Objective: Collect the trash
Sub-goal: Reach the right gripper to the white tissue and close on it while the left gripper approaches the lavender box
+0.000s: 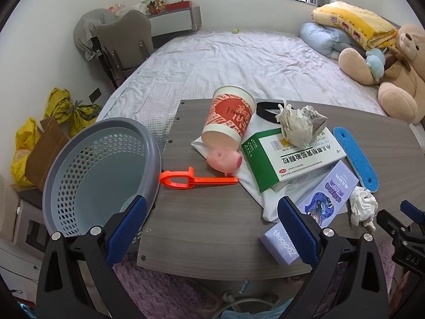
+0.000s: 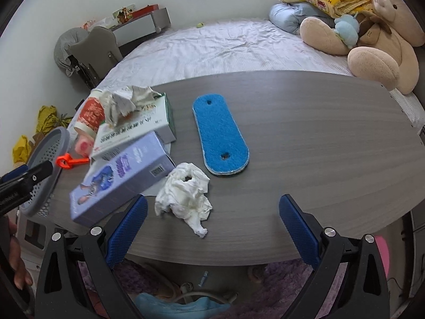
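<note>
A grey perforated waste basket hangs at the table's left edge, close ahead of my open left gripper; its rim shows at the left of the right wrist view. On the grey wood table a tipped red paper cup, a green-and-white medicine box topped by crumpled paper, and two lilac boxes lie on white cloth. A crumpled white tissue lies just ahead of my open right gripper, nearer its left finger. Both grippers hold nothing.
An orange plastic tool, a pink pig toy and a blue oval pad also lie on the table. Behind it are a bed, a teddy bear and pillows. Yellow bags sit on the floor left.
</note>
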Tool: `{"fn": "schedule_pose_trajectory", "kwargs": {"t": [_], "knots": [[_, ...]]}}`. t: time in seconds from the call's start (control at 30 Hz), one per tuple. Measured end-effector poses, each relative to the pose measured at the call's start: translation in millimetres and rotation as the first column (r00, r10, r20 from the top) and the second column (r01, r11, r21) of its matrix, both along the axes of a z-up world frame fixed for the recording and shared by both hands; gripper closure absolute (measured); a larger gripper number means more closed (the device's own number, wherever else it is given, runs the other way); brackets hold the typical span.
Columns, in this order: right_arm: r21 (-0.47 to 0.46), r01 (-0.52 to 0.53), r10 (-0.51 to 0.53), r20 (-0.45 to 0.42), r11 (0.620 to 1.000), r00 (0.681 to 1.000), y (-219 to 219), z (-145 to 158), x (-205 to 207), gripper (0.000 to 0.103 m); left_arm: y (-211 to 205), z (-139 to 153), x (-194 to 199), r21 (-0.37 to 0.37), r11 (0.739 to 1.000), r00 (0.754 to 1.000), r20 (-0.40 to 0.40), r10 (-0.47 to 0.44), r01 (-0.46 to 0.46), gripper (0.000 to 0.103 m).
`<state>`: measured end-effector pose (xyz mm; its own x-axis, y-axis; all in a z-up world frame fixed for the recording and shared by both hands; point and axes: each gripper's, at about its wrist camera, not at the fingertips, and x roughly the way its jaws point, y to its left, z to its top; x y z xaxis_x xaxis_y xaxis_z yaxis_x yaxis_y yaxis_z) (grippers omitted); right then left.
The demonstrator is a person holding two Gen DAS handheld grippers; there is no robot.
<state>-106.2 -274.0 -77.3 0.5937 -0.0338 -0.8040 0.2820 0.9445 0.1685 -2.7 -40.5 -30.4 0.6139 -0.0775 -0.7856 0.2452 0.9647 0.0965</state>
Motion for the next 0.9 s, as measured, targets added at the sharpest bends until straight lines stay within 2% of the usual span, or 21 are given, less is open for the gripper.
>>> {"fn": "schedule_pose_trajectory", "kwargs": {"t": [0.13,0.4,0.47,0.5,0.67,0.77,0.87,0.9], "knots": [[-0.019,-0.007,0.007,-0.006,1.000,1.000,5.7,-11.2,8.5,0.009,-3.3,-9.1,0.0,0.022,1.000,1.000,-0.007,-0.010,0.010,0.006],[-0.078,-0.063,0.063,-0.002,0.995,0.998,25.1,-15.4,24.9,0.011,-4.1,-15.6,-0.3,0.008,0.999,0.999,-0.025,-0.034,0.034,0.006],[-0.091,-0.070,0.069,-0.012,0.993,0.998,27.2,-16.7,27.3,0.024,-4.2,-15.4,-0.2,0.002,0.999,0.999,-0.028,-0.037,0.037,0.006],[-0.090,-0.074,0.072,-0.019,0.993,0.997,27.4,-17.7,28.7,0.028,-4.3,-15.8,-0.3,-0.004,0.999,0.999,-0.032,-0.040,0.040,0.006],[-0.075,-0.087,0.086,-0.017,0.993,0.996,28.1,-20.4,31.2,0.031,-7.1,-19.9,-1.2,-0.017,0.998,0.997,-0.054,-0.059,0.058,0.006],[-0.079,-0.101,0.099,-0.023,0.992,0.995,32.7,-21.5,32.9,0.044,-10.4,-20.4,-3.3,-0.014,0.997,0.996,-0.056,-0.073,0.072,0.006],[-0.074,-0.109,0.108,-0.024,0.991,0.994,34.5,-21.7,34.4,0.053,-14.5,-21.6,-4.6,-0.004,0.996,0.995,-0.059,-0.084,0.084,0.006],[-0.073,-0.114,0.113,-0.021,0.991,0.993,35.4,-21.4,34.2,0.060,-15.4,-21.5,-5.2,-0.005,0.996,0.994,-0.060,-0.088,0.088,0.006]]}}
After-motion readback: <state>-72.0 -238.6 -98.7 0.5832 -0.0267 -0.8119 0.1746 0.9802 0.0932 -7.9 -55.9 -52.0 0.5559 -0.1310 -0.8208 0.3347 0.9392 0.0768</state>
